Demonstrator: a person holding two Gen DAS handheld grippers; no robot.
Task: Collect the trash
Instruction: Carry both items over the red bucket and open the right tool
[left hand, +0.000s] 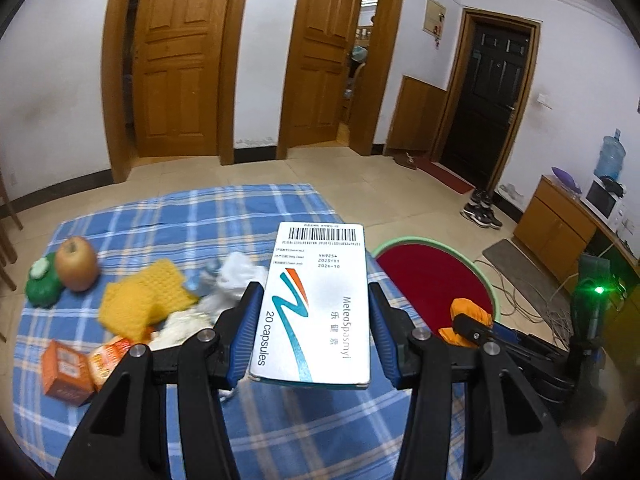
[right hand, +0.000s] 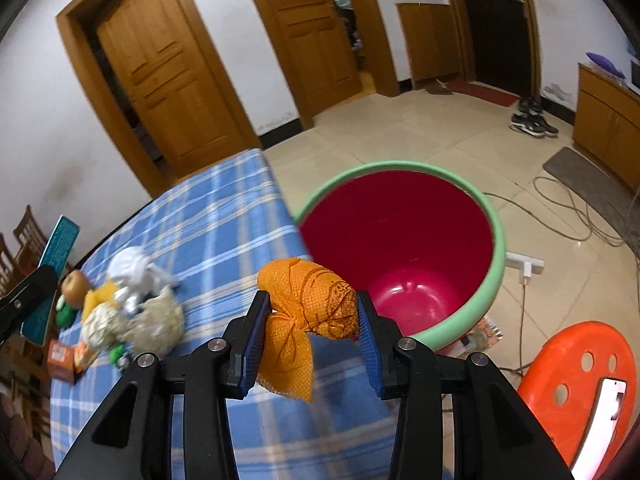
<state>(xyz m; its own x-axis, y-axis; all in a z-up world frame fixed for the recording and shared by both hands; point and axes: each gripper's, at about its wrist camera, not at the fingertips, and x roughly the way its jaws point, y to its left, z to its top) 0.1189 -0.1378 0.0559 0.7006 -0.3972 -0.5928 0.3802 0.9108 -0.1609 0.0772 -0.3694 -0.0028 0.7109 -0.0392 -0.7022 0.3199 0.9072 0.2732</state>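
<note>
In the left wrist view, a green toy (left hand: 42, 284) and an apple (left hand: 77, 264) sit touching at the far left of the blue plaid bench (left hand: 168, 216). Right of them lies a yellow knitted cloth (left hand: 146, 300), with two small orange boxes (left hand: 82, 368) below it toward the lower left. Crumpled white tissue (left hand: 236, 280) lies blurred just beyond the fingers. At frame centre, the left gripper (left hand: 316, 332) has its two blue pads pressed against the long sides of a white capsule box (left hand: 320, 304), held above the bench with its barcode end pointing away. To the right stands a bin (left hand: 486, 280) with a green rim and red inside, just beside the bench edge.

In the right wrist view, the same litter pile sits at the left: the apple (right hand: 74, 282), white tissue (right hand: 134, 268) and a pale crumpled wad (right hand: 154, 322). At centre, the right gripper (right hand: 310, 336) is closed on a crumpled orange napkin (right hand: 310, 304), its tail hanging below the pads, held over the bench edge just beside the bin (right hand: 494, 232), which fills the centre right. An orange stool (right hand: 576, 380) stands at the lower right on the floor.
</note>
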